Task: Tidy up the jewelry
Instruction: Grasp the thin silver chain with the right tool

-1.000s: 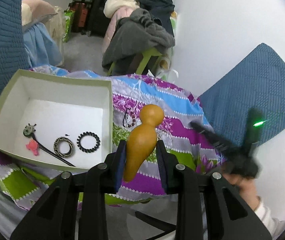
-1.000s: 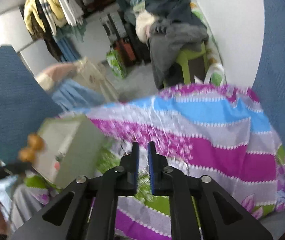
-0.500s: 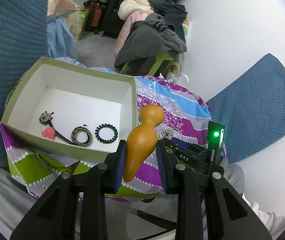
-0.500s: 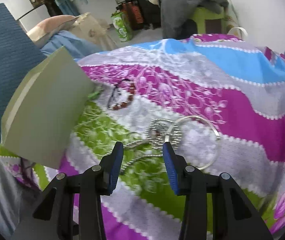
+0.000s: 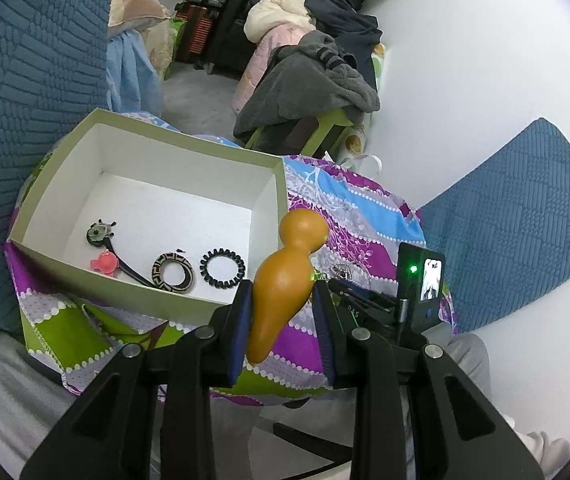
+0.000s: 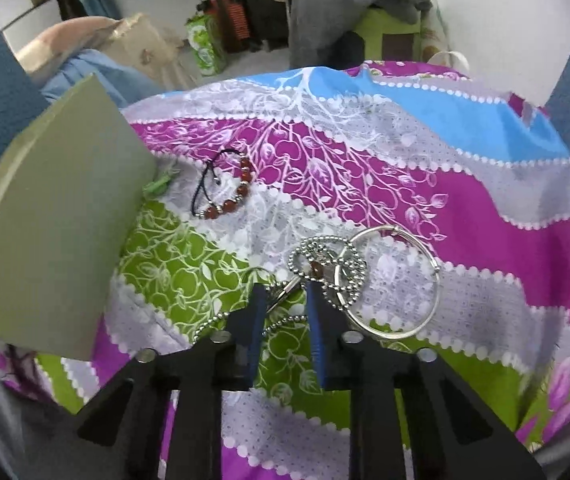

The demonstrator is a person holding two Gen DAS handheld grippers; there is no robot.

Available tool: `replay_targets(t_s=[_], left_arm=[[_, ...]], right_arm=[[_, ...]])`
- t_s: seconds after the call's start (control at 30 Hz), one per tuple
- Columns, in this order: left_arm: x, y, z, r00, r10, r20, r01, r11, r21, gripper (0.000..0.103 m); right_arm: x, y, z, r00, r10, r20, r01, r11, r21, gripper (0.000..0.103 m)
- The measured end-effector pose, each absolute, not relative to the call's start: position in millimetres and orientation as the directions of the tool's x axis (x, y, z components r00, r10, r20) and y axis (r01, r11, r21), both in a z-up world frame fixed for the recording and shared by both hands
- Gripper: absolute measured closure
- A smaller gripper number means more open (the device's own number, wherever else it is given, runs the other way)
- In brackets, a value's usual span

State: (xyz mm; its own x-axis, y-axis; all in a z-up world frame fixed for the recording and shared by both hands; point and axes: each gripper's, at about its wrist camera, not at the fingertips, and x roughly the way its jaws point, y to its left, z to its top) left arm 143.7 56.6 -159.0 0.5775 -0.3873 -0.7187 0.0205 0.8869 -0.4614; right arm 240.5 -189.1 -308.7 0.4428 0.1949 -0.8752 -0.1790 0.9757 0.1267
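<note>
My left gripper (image 5: 282,294) is shut on an orange gourd-shaped pendant (image 5: 285,276), held just off the near right corner of the open white box (image 5: 189,176). In the box lie a flower hair stick (image 5: 101,234), a pink piece (image 5: 103,263), a patterned ring (image 5: 173,278) and a black hair tie (image 5: 223,269). My right gripper (image 6: 285,292) is down on the cloth; its jaws are closing, still a little apart, with a link of the silver ball chain (image 6: 325,260) between them. A silver bangle (image 6: 405,280) overlaps the chain. A red-bead bracelet (image 6: 229,192) lies further back.
Everything rests on a striped purple, green and blue cloth (image 6: 445,160) over a lap. The box's outer wall (image 6: 53,216) stands left of the right gripper. Blue padded chair backs (image 5: 517,224) flank the cloth. A clothes pile (image 5: 309,80) sits behind.
The right gripper dropped to the cloth, opened wide, then narrowed around the silver chain. The left gripper, still on the pendant, shifted so the box sits closer and more centred in its view.
</note>
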Motion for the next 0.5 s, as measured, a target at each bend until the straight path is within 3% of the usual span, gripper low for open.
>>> replay_targets(t_s=[0.23,0.5], left_arm=[[141.3,60.1,-154.0,0.589,-0.388,-0.709,0.021,0.884,-0.467,0.072],[146.7,60.7,-140.8,0.595,-0.379,-0.709,0.035,0.893,-0.448,0.072]], right_arm=[[229.0,-188.1,-300.5,0.438,0.197,-0.877,-0.165,0.977,0.137,0.099],[219.9,-195.8,-246.3,0.477,0.211,-0.853,-0.162,0.975,0.151,0.100]])
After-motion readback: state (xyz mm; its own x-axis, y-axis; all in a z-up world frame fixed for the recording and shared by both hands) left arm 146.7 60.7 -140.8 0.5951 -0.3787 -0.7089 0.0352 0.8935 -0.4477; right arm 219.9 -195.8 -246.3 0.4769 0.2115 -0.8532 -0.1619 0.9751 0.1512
